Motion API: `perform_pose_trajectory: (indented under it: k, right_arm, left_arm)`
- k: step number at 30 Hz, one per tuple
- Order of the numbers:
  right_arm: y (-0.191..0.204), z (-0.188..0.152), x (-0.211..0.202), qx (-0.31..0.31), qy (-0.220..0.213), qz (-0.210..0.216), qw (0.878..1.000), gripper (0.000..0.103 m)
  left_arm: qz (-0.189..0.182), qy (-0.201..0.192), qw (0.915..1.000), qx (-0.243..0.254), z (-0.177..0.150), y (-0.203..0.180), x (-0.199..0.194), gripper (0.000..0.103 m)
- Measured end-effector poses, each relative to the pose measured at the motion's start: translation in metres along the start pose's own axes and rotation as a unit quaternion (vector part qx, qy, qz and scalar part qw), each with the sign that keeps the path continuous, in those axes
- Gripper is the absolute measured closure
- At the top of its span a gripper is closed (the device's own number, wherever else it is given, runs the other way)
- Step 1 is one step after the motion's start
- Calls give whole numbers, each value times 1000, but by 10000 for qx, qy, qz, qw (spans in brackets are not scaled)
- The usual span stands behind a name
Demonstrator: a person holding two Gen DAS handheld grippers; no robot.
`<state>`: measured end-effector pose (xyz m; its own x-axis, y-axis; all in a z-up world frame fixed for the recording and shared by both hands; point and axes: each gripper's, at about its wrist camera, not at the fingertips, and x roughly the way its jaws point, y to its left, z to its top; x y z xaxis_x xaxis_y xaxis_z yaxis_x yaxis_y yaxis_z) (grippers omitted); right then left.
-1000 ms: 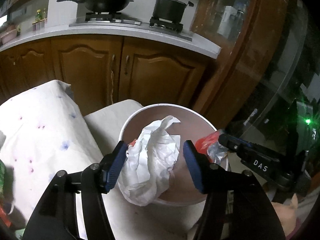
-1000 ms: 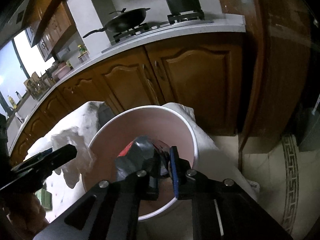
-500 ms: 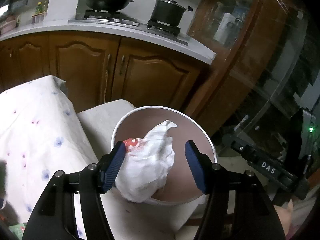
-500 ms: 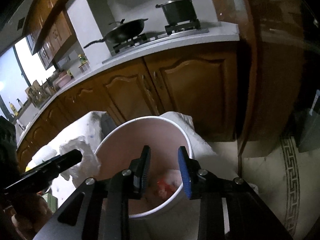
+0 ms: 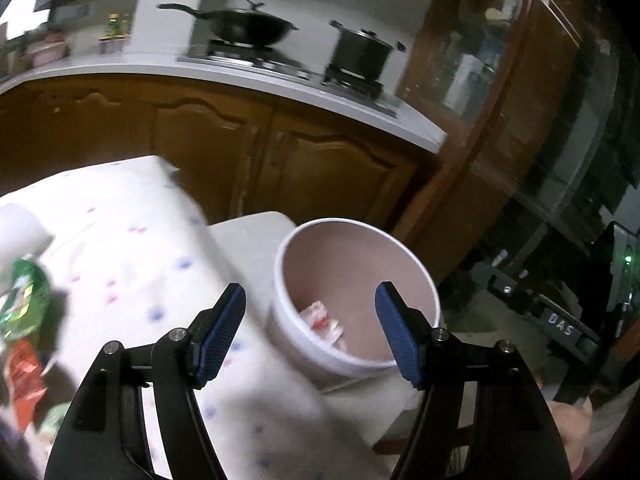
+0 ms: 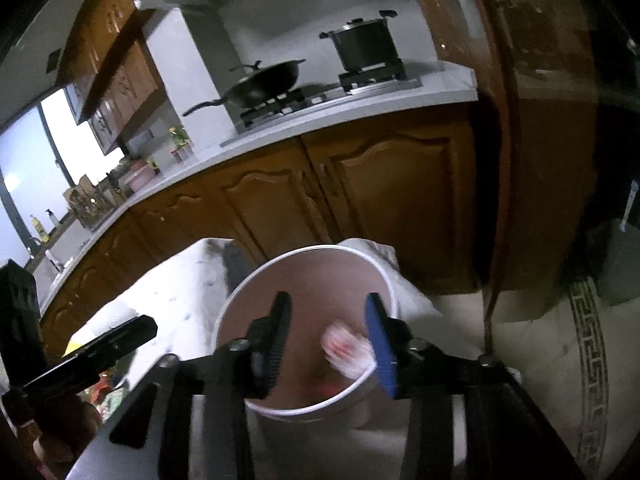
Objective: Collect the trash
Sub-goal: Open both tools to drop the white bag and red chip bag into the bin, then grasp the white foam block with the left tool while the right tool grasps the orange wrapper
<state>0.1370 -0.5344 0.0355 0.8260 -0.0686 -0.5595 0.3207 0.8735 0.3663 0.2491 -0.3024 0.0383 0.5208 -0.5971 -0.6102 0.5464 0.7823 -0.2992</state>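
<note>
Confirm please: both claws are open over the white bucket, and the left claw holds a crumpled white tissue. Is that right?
Not quite. In the left wrist view the left claw is open and empty. The rest holds: the right claw is open too, and wrappers lie inside the white bucket.

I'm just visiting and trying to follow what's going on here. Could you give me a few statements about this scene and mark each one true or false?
1. Both tongs are open and hold nothing. True: the left tongs and the right tongs are spread apart and empty.
2. The white bucket is empty. False: crumpled trash lies inside it.
3. Green and red wrappers lie on the flowered cloth. True.
4. The stove carries nothing. False: a wok and a lidded pot sit on it.
5. The bucket lies tipped on its side. False: it stands upright, mouth up.
</note>
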Motion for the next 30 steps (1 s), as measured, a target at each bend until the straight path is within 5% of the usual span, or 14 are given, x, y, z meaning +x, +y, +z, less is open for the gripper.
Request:
perform_pose_trajectory:
  k: [2,4,30]
  right_arm:
    - [9,-5,-2,-2,-20,144,9999,36]
    - [21,-11,-4,-26,-39,307,9995,31]
    - [162,-65,14,-766,540,1534,9837,28]
  left_arm:
    - [156,-71,9998,-63,-7,11,-17,35]
    - [300,-155,9994,-110,-13,20,-31,35]
    - [1618,-919,9773,-1009,-73,156,-193,32]
